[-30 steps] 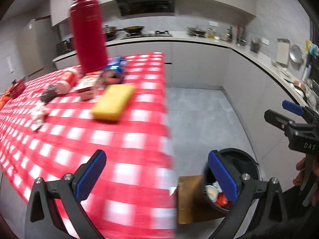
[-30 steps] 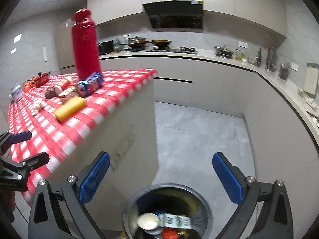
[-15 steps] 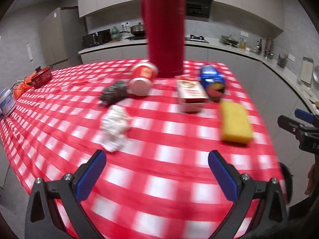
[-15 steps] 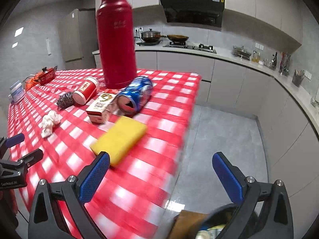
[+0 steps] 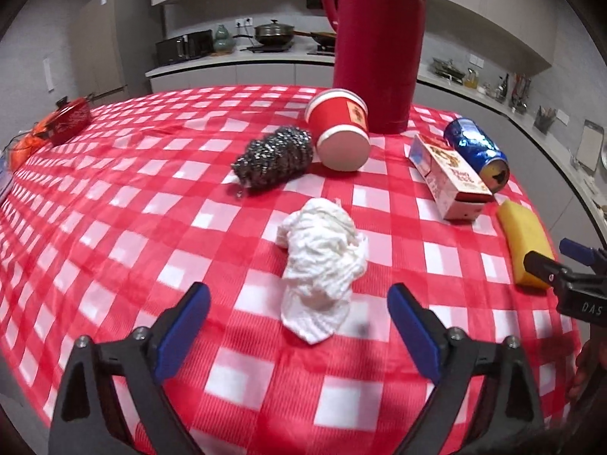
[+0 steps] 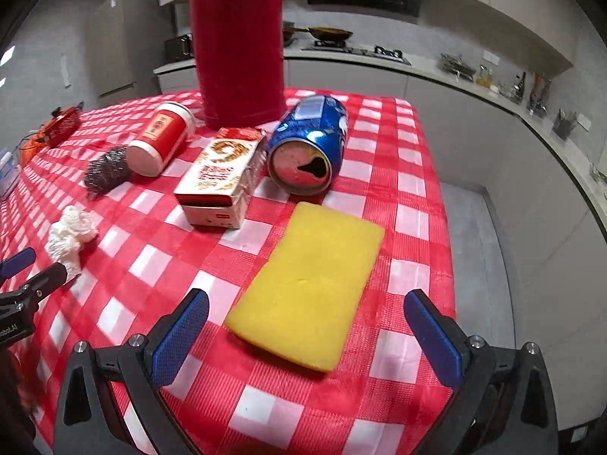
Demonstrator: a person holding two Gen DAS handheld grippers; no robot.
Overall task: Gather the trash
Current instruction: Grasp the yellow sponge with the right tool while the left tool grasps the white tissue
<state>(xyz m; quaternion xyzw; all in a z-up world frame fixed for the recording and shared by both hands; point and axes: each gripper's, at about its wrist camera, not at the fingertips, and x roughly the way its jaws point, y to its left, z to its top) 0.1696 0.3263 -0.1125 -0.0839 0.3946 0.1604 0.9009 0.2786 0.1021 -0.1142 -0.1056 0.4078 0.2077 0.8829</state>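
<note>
Tissue (image 5: pixel 322 261), crumpled and white, lies on the checked tablecloth (image 5: pixel 114 197) in the left wrist view, nearer than the red thermos (image 5: pixel 375 45), just ahead of the left gripper (image 5: pixel 297 326), jaws spread and empty. Right wrist view: right gripper (image 6: pixel 305 331), also spread, hovers at a yellow sponge (image 6: pixel 307 284); blue can (image 6: pixel 309 144) and carton (image 6: pixel 220 178) lie before the thermos.

- Red thermos (image 5: pixel 377 41), upright at the far side of the red-checked tablecloth (image 5: pixel 114 227).
- Steel wool scourer (image 5: pixel 274 158), in front of the thermos, to its left.
- Yellow sponge (image 6: pixel 307 290), well in front of the thermos, near the cloth's right edge.
- Red pot (image 5: pixel 68 121), far left of the thermos.
</note>
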